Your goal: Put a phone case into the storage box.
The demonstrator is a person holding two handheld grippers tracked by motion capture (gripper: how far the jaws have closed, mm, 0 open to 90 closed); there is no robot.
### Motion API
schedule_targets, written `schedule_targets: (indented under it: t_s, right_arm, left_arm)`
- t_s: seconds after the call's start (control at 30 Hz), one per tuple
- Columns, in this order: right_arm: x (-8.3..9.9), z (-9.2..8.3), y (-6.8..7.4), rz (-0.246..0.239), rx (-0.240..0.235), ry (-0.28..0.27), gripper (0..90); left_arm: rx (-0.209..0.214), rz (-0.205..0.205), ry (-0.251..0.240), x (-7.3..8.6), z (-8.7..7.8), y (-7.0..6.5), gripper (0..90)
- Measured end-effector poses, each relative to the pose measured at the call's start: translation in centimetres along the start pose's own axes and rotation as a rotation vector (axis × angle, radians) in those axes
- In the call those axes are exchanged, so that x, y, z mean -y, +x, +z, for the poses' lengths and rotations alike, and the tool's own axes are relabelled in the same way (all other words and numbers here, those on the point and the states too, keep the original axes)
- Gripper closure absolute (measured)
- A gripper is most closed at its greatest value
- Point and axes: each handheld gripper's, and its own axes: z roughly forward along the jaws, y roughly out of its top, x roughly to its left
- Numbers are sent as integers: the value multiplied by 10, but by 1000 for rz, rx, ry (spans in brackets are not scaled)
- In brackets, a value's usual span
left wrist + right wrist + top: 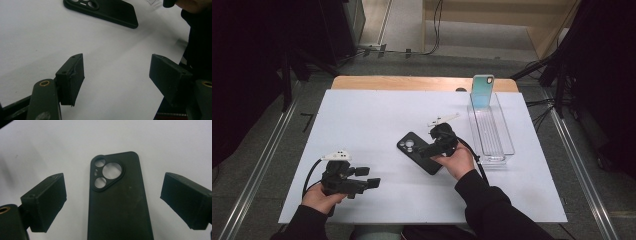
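A black phone case [418,151] lies flat on the white table [362,120], its camera cutouts facing up. My right gripper [428,150] hovers over its near end, jaws open and standing wide on either side of the black phone case [117,200] without touching it. Down at the table's near left my left gripper [373,177] is open with only bare table between its jaws [117,77]; from there the black phone case [102,10] shows far off. A teal phone case [483,91] stands upright at the far end of a clear plastic tray [504,145].
The clear tray sits at the right of the table, just beyond my right hand. A wooden table edge [412,82] runs along the far side. Cables trail from both grippers. Dark equipment and floor rails flank the table.
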Motion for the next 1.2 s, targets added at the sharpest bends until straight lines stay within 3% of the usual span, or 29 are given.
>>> schedule_targets:
  t_s: [0.77, 1.03, 1.13, 1.2]
  right_arm:
    - [26, 29, -1, -7, 40, 70, 54]
    - [31, 36, 9, -84, 100, 66, 54]
    - [35, 36, 12, -117, 144, 49, 105]
    - [37, 35, 11, -120, 143, 37, 106]
  left_arm:
    - [1, 3, -1, 0, 0, -1, 284]
    - [0, 3, -1, 0, 0, -1, 284]
    - [1, 4, -2, 0, 0, -1, 284]
    - [0, 3, -2, 0, 0, -1, 284]
